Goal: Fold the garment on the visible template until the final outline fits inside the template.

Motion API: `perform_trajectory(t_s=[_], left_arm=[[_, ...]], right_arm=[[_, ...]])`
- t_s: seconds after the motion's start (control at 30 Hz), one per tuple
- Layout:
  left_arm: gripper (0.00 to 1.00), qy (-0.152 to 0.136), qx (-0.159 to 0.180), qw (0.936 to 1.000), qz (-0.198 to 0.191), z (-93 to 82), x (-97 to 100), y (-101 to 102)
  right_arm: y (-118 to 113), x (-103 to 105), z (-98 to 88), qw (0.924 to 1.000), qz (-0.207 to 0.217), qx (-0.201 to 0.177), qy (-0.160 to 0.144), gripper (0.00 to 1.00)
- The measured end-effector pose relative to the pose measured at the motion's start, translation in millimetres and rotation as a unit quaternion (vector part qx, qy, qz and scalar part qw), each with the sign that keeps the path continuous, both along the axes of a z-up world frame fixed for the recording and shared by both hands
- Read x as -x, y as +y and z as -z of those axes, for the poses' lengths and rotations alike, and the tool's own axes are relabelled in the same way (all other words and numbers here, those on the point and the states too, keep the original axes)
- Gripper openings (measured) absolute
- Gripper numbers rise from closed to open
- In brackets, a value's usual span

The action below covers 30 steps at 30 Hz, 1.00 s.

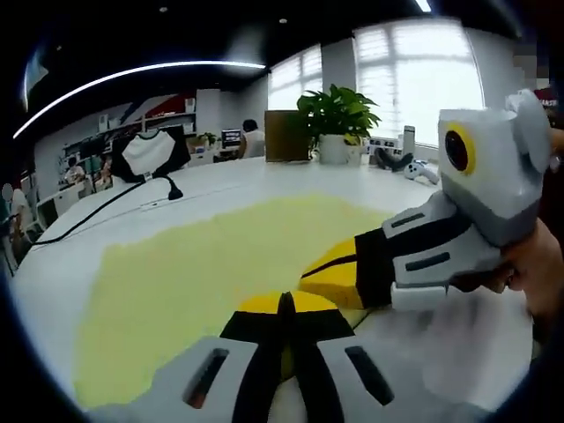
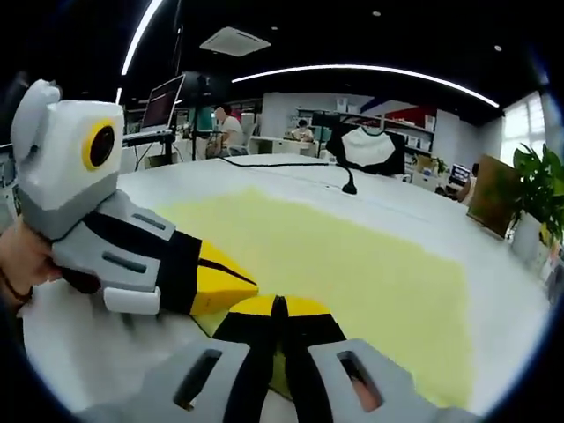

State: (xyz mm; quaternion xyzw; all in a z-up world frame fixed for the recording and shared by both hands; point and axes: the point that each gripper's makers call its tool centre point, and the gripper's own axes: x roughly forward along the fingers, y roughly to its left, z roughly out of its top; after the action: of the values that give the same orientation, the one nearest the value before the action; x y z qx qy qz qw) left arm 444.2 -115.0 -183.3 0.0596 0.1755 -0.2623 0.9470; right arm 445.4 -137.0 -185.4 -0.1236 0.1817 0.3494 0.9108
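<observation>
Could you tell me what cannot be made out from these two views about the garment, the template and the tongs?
- Left gripper view: the garment's near edge is hidden behind both tongs.
- Right gripper view: whether the shut right tongs pinch fabric is hidden by their tips.
- Both views: no template outline can be told from the table.
- Left gripper view: the person's hand is cut off by the edge.

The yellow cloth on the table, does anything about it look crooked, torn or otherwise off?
Nothing stands out. The yellow cloth lies spread flat on the white table, without visible tears. Its far edge looks slightly ragged. Both grippers, left and right, sit at its near edge.
</observation>
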Motion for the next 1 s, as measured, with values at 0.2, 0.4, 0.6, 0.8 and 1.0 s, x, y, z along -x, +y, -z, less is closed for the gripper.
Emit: perform_trajectory(t_s=[0.2, 0.4, 0.6, 0.8, 1.0], left_arm=[[0.01, -0.010, -0.030, 0.9986, -0.042, 1.9, -15.5, 35], [0.01, -0.013, -0.031, 0.9978, -0.057, 1.6, -18.5, 51], [0.01, -0.006, -0.044, 0.9952, -0.088, 1.9, -25.8, 81], [0.01, -0.008, -0.026, 0.9939, -0.107, 1.8, -27.1, 106], [0.01, -0.008, -0.019, 0.9918, -0.126, -0.2, -23.9, 131]], right_arm=[[-20, -8, 0.9, 0.9998, 0.020, -0.005, 0.003, 0.00], [-29, -13, 1.2, 0.9997, 0.024, -0.008, 0.004, 0.00], [-52, -19, 1.7, 0.9988, 0.050, 0.001, -0.003, 0.00], [-78, -26, 2.3, 0.9977, 0.068, 0.003, -0.007, 0.00], [-112, -34, 2.6, 0.9955, 0.094, 0.010, -0.006, 0.00]])
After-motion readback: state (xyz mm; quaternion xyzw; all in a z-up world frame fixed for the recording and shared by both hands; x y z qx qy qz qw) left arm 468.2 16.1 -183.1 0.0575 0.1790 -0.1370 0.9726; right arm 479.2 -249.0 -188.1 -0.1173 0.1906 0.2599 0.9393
